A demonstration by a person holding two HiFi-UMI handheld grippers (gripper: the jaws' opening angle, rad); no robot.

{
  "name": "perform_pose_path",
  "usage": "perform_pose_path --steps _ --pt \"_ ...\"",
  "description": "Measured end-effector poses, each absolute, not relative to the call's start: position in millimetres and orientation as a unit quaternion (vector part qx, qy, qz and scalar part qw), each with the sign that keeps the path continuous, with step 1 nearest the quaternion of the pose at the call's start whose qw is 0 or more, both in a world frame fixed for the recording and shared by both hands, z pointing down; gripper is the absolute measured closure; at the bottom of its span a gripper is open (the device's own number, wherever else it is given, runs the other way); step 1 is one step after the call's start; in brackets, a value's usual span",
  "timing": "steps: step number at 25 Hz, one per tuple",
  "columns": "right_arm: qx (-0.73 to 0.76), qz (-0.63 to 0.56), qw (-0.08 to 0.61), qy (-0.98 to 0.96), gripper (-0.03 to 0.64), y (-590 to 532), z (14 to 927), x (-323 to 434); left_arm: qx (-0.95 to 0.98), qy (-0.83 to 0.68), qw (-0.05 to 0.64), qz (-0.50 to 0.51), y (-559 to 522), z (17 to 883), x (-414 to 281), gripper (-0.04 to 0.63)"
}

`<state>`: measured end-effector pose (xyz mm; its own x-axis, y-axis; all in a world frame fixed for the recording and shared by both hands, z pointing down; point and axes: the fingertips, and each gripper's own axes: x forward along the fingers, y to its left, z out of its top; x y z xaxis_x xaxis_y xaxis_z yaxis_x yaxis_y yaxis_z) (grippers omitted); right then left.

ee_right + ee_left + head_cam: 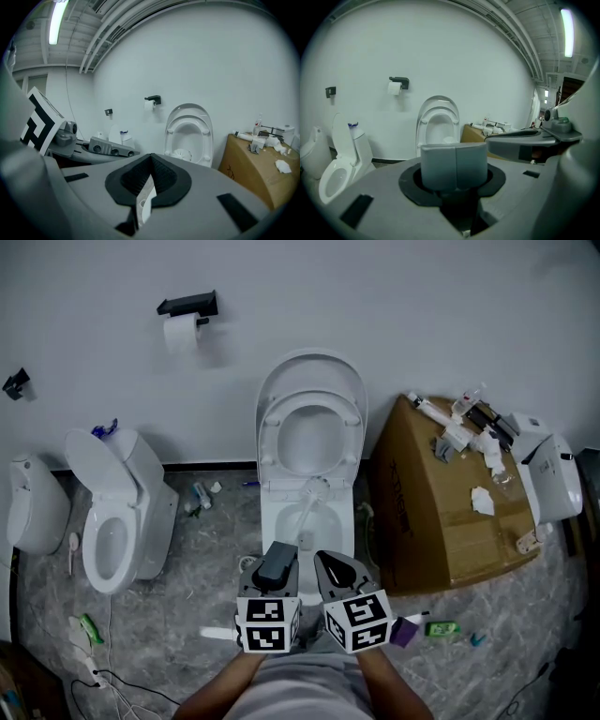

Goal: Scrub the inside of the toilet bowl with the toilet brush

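Observation:
The white toilet [274, 519] stands in the middle against the wall, its lid and seat [310, 427] raised. A white toilet brush [316, 489] has its bristle head over the back of the bowl, and its handle runs down toward me. My right gripper [328, 562] is shut on the handle end; in the right gripper view a white strip [145, 197] shows between the black pads, with the brush head [182, 153] beyond. Just to the left, my left gripper [277, 557] is held beside it, pads [440, 164] pressed together with nothing between them.
A second toilet [111, 532] stands at the left, and a urinal-like fixture [36, 502] lies further left. A cardboard box [441, 521] with clutter on top is at the right, beside a white appliance [551, 470]. Cables [103, 676] and small items litter the floor. A paper roll holder [186, 326] hangs on the wall.

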<state>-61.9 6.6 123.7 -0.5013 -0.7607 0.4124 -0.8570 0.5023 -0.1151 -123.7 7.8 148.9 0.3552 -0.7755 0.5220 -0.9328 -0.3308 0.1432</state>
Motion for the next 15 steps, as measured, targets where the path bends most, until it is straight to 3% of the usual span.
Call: perform_pose_path --steps 15 --pt "0.478 0.149 0.153 -0.852 0.618 2.0 120.7 -58.6 0.798 -0.534 0.214 0.181 0.7 148.1 -119.8 0.443"
